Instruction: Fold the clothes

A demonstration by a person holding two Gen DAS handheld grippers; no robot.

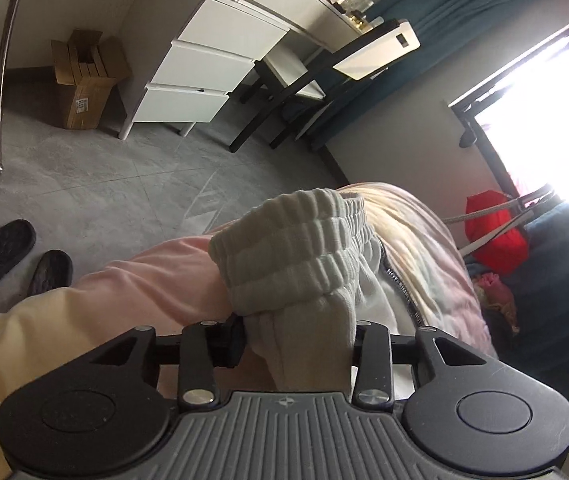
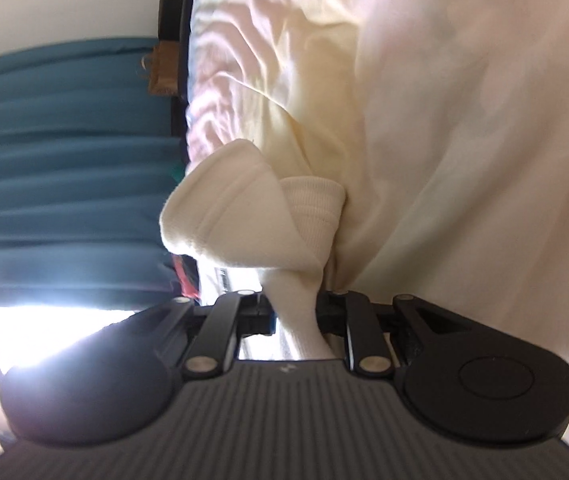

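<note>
A pale grey-white garment with a ribbed elastic waistband lies bunched on the pink and yellow bed sheet. Its fabric fills the gap between the fingers of my left gripper; the jaws stand fairly wide and the cloth looks loose, not pinched. In the right wrist view, a cream ribbed hem of the garment folds over, and its cloth narrows to a tight strip where my right gripper is shut on it. The wrinkled sheet lies beside and behind it.
Beyond the bed edge is grey floor with black slippers, a cardboard box, white drawers and a black-legged chair. A red item sits near the bright window. A blue curtain hangs at left.
</note>
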